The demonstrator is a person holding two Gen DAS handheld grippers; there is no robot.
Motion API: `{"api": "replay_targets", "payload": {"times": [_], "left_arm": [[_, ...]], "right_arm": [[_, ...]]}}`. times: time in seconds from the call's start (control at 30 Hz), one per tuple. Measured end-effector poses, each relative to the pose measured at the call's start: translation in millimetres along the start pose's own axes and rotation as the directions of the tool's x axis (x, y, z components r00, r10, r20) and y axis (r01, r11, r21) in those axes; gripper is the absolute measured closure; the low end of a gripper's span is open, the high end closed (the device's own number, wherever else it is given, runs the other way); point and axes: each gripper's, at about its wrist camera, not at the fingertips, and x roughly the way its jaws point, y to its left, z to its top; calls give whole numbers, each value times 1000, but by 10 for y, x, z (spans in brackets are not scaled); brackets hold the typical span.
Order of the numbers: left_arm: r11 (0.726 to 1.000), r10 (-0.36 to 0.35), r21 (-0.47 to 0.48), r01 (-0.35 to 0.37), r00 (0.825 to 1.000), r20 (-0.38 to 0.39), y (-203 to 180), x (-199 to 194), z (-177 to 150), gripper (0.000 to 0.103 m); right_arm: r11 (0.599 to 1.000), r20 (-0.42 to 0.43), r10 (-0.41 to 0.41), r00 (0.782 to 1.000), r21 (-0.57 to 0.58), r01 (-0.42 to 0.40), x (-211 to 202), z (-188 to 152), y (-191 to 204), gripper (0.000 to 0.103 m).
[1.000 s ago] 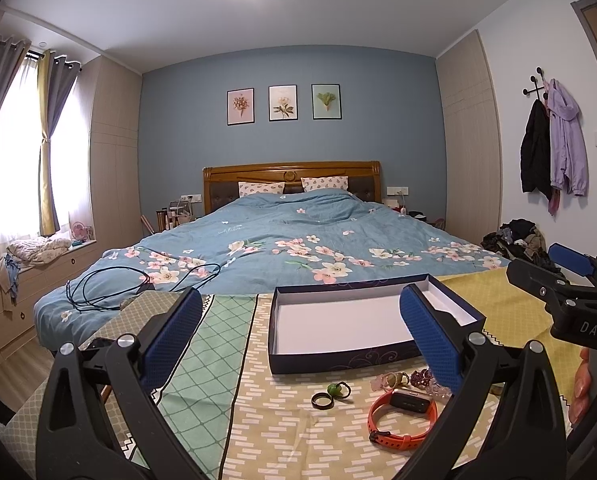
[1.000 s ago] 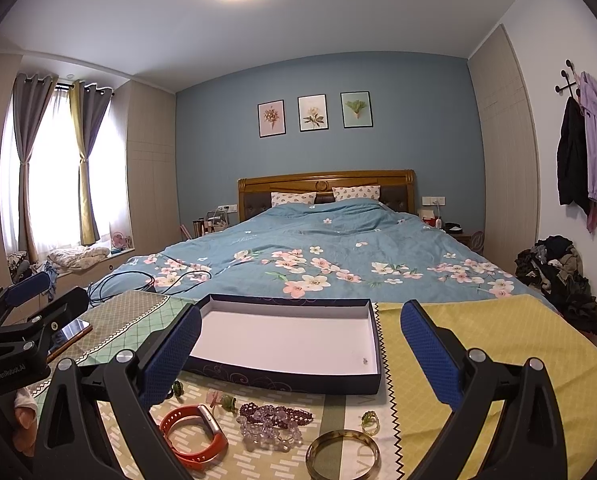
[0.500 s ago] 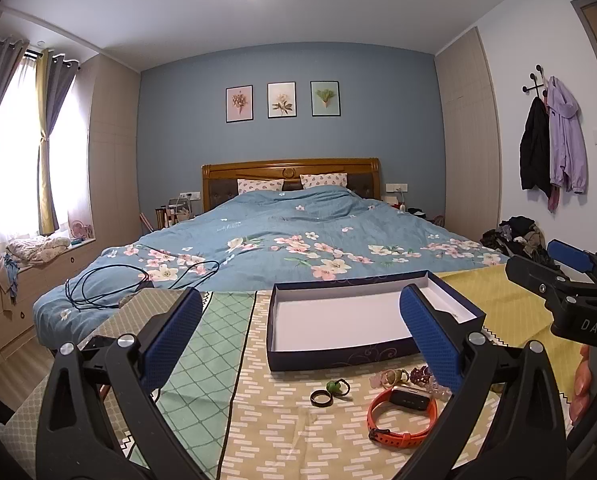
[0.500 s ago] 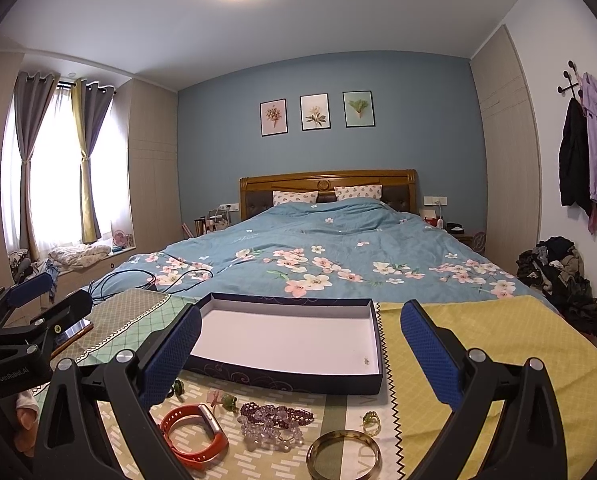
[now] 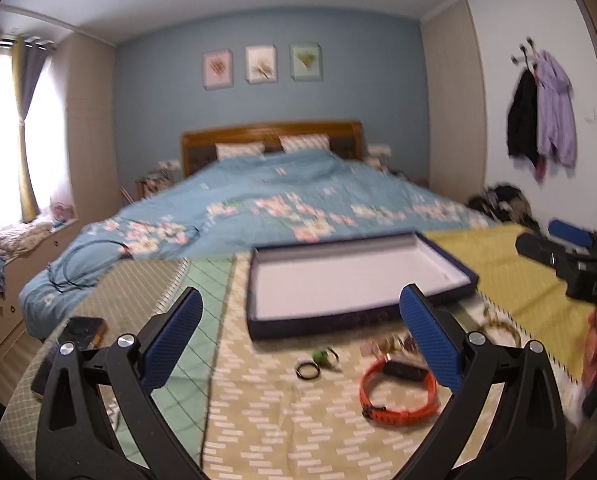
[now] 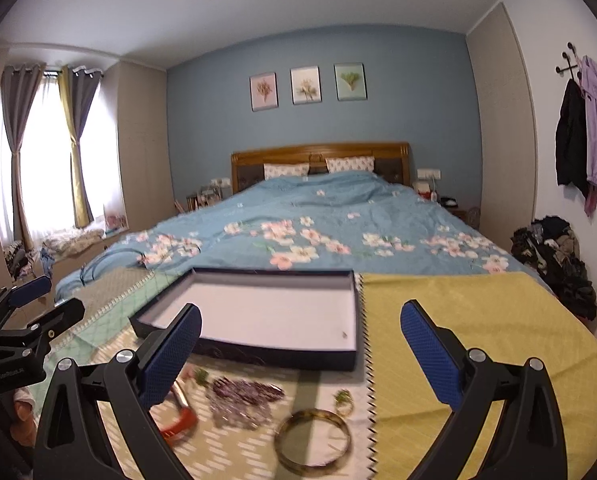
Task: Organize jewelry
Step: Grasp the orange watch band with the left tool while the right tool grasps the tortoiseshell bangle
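A shallow dark blue box with a white inside lies open on the patterned cloth; it also shows in the right wrist view. In front of it lie an orange wristband, a black ring, a green-stone ring, purple beads, a gold bangle and a small gold ring. My left gripper is open and empty above the rings. My right gripper is open and empty above the beads and bangle.
A dark phone lies at the table's left edge. The bed with a blue floral quilt and a cable lies beyond the table. Clothes are piled by the right wall.
Both grippers have tilted down and moved forward over the table; the box and jewelry sit higher and larger in both views. The current frames are motion-blurred. Nothing was picked up.
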Motion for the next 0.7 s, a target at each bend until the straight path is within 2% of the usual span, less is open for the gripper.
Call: {"api": "replay_targets", "payload": {"times": [0.07, 0.17, 0.23, 0.27, 0.33, 0.37, 0.43, 0.47, 0.5, 0.53, 0.6, 0.7], "left_arm": [[999, -40, 27, 43, 996, -77, -46, 140, -49, 6], [994, -91, 48, 100, 981, -170, -98, 333, -121, 6], [988, -126, 62, 144, 964, -235, -139, 461, -165, 7], [986, -135, 64, 156, 958, -253, -162, 514, -195, 10], [979, -168, 59, 195, 938, -303, -191, 628, -244, 15], [977, -177, 57, 206, 930, -323, -204, 677, -273, 19], [972, -195, 48, 228, 910, -367, -216, 788, -313, 28], [970, -204, 43, 238, 902, -381, -218, 826, -333, 32], [968, -212, 39, 247, 895, -392, -223, 839, -340, 34], [966, -219, 38, 256, 888, -405, -227, 876, -352, 36], [962, -228, 38, 269, 877, -422, -233, 930, -375, 43], [956, -249, 28, 291, 859, -447, -250, 956, -391, 55]], "right_arm": [[1000, -69, -11, 998, -15, 10, 88, -16, -87, 7], [999, -200, -38, 979, -37, 31, 262, -82, -274, 7], [999, -269, -30, 963, -35, 21, 350, -141, -359, 11], [999, -306, -20, 952, -31, 11, 398, -180, -407, 14], [1000, -363, 8, 932, -24, -18, 470, -262, -442, 29], [999, -398, 30, 917, -22, -42, 517, -307, -446, 32], [997, -429, 63, 901, -20, -79, 565, -396, -425, 41], [994, -449, 87, 890, -18, -106, 593, -437, -402, 42], [993, -460, 93, 883, -24, -117, 599, -455, -371, 46], [991, -471, 99, 876, -30, -127, 611, -482, -346, 56], [990, -496, 111, 861, -23, -141, 635, -499, -323, 65], [989, -518, 126, 846, -1, -148, 650, -540, -337, 69]]}}
